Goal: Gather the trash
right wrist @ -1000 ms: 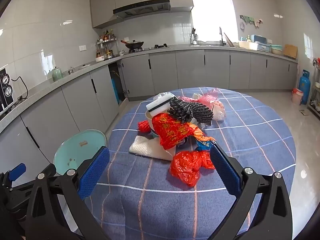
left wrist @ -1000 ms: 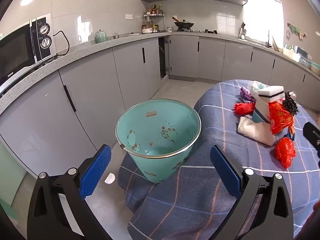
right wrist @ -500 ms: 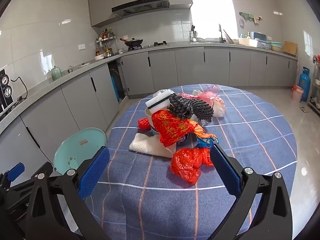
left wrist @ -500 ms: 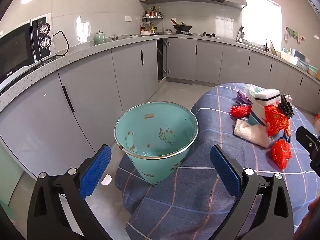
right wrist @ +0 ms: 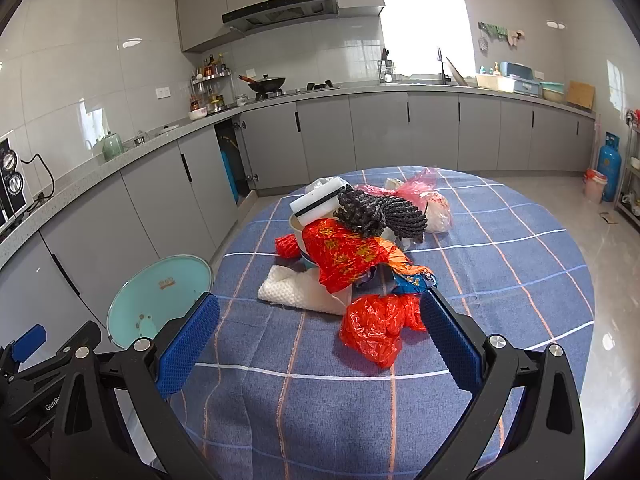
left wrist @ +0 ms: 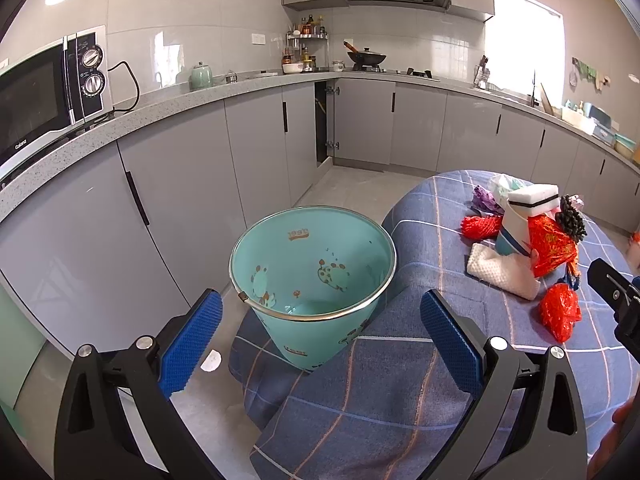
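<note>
Right wrist view looks over a round table under a blue checked cloth [right wrist: 500, 280], with the trash heaped near its middle. The right gripper [right wrist: 320, 340] has its jaws spread wide and holds nothing. The nearest piece of trash is a crumpled red plastic bag [right wrist: 376, 328], lying straight ahead of this claw and slightly right of its centre line, close to the right-hand pad. The bag has no clear long axis; it is a loose lump, a little wider than it is deep as seen from here. Behind it sit a white foam sheet [right wrist: 296, 290], a red printed wrapper [right wrist: 344, 254], a dark knitted bundle [right wrist: 380, 212], a white sponge block [right wrist: 316, 202] and a pink bag [right wrist: 420, 184], all piled touching one another.

The left gripper [left wrist: 320, 344] is likewise wide open and empty. It faces the teal bucket [left wrist: 312, 264], which stands off the table's left edge, pressed against the hanging cloth, its mouth open upward and seemingly bare inside. From this side the trash pile lies well to the right.

By this layout the right hand is the nearer one to the red bag, and a short push forward would probably bring the bag between its pads. The bucket then lies to that claw's left and below table height.
</note>
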A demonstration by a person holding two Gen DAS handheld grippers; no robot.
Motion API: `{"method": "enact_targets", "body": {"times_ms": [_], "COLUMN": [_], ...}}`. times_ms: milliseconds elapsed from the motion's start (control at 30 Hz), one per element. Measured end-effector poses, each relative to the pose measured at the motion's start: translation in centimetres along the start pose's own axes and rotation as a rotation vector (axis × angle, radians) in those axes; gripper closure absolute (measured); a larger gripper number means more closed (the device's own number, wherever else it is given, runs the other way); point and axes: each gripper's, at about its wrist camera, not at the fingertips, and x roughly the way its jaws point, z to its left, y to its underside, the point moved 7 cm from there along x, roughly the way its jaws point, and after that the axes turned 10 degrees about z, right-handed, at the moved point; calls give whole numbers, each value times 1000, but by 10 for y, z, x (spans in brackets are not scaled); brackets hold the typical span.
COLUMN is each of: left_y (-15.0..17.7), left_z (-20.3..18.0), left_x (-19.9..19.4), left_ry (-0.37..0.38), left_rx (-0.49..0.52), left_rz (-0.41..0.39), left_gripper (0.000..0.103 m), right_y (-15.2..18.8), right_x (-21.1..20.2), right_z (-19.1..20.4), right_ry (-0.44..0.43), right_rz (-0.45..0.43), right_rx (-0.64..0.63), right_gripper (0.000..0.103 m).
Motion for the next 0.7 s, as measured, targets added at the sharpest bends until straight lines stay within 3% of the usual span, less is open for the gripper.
{"method": "enact_targets", "body": {"times_ms": [700], "left_y": [0], "left_z": [0], "left_x": [1], "left_ry": [0], "left_rx": [-4], "left_rz": [-1], "left_gripper": [6], "right_y": [-1], "right_x": [0], "right_z": [-1], "right_ry": [-1], "right_rz": [-1], "right_rx": [3], "right_gripper": [4]}}
